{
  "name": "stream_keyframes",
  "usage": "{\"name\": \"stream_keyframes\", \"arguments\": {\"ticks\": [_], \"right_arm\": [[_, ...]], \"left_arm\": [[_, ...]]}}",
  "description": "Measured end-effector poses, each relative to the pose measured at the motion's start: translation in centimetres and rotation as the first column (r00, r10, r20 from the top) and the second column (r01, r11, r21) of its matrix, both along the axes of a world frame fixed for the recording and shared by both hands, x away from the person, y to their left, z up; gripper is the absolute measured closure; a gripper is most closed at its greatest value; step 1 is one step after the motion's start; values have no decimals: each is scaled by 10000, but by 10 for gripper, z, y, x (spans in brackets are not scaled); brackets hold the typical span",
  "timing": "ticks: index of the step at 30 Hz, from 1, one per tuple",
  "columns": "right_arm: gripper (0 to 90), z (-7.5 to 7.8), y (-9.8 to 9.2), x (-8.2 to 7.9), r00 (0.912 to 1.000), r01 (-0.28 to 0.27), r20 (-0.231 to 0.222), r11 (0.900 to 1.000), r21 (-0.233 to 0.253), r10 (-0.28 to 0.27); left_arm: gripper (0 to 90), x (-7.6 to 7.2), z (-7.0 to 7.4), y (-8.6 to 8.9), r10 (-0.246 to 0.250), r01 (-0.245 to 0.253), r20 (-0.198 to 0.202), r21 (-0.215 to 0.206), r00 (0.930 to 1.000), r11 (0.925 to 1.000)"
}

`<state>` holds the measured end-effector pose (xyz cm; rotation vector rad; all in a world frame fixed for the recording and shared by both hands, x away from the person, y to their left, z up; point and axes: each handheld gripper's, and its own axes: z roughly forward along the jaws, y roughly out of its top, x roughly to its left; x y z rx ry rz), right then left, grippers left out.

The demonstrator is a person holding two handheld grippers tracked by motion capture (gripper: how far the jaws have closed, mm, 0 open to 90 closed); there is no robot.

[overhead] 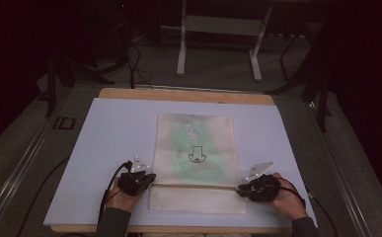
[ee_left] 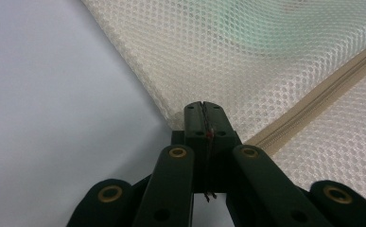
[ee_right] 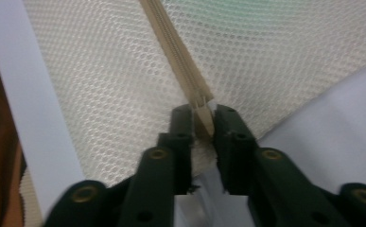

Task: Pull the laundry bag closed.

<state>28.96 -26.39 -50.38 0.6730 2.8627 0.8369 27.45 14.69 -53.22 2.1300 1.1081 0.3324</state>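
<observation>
Both hands low, left gripper [overhead: 149, 177] and right gripper [overhead: 241, 189] pinching mesh bag [overhead: 196, 148] edges

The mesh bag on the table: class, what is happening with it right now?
A person holds a claw in each hand at the two ends of the zipper of a cream mesh laundry bag lying flat on the table. The left claw is shut at the bag's edge; the right claw pinches the zipper's end.

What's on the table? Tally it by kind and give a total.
Mesh bag: 1
Gripper: 2, left and right, each at an end of the bag's zip
Blue mat: 1
Total: 4
</observation>
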Motion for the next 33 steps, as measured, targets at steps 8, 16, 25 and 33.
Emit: {"name": "stream_keyframes", "arguments": {"ticks": [8,16,25,33], "right_arm": [[569,2,-2,1,9994,317,162,9993,220,-321],[525,4,-2,1,9989,395,246,9981,482,-408],[526,7,-4,1,9983,522,247,9971,559,-536],[511,8,-7,2,9972,665,318,9964,525,-682]], "left_arm": [[868,0,0,1,-60,59,-46,-110,10000,9999],[849,-1,0,0,-130,130,39,-51,9999,9999],[842,-3,2,-1,-147,145,160,129,9998,9998],[830,-4,3,-1,-117,112,285,167,9995,9998]]}}
